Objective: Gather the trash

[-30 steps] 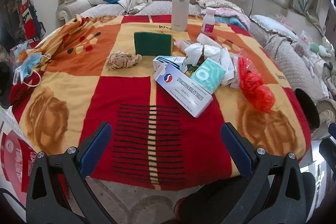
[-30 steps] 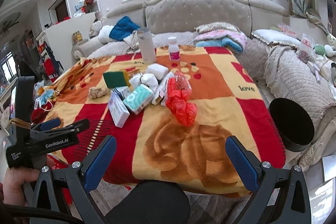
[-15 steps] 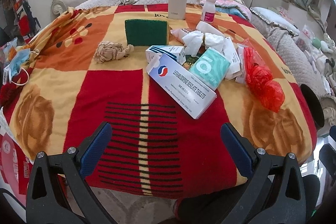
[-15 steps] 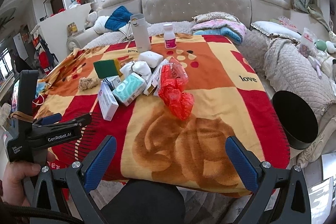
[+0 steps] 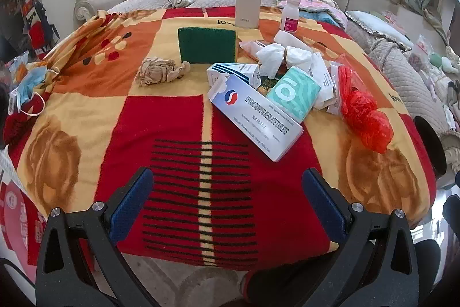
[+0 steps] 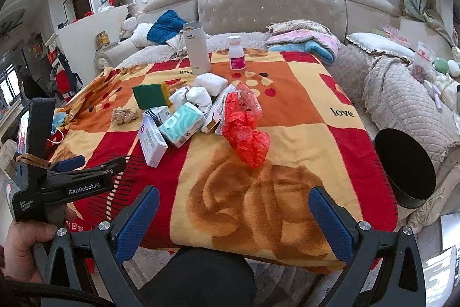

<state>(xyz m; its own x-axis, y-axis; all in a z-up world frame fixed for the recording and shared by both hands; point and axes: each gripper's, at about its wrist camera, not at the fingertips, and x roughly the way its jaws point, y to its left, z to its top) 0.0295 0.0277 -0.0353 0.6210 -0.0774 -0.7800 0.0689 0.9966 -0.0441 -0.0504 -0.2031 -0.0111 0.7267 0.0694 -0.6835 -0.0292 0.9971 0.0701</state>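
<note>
A heap of trash lies mid-table on the red and yellow blanket [image 5: 161, 120]: a long white tablet box [image 5: 256, 120], a teal tissue pack [image 5: 293, 94], crumpled white tissue [image 5: 273, 59], a smaller striped box [image 5: 233, 71] and a red plastic bag [image 5: 362, 111]. A beige paper wad [image 5: 158, 71] sits apart to the left. My left gripper [image 5: 227, 177] hovers open over the near edge, short of the tablet box. My right gripper [image 6: 234, 194] is open and empty at the near edge, with the red plastic bag [image 6: 244, 128] ahead. A round black bin [image 6: 405, 166] stands off the table's right side.
A green sponge [image 5: 207, 45], a white flask [image 5: 248, 0] and a pill bottle [image 5: 291, 13] stand farther back. Face masks [image 5: 26, 91] hang at the left edge. A tufted sofa [image 6: 270, 7] with cushions and clothes runs behind and to the right. A hand [image 6: 23, 246] holds the left gripper.
Both grippers have moved forward toward the table, so the trash heap looms larger and nearer. Both stay open, and nothing on the table has shifted.
</note>
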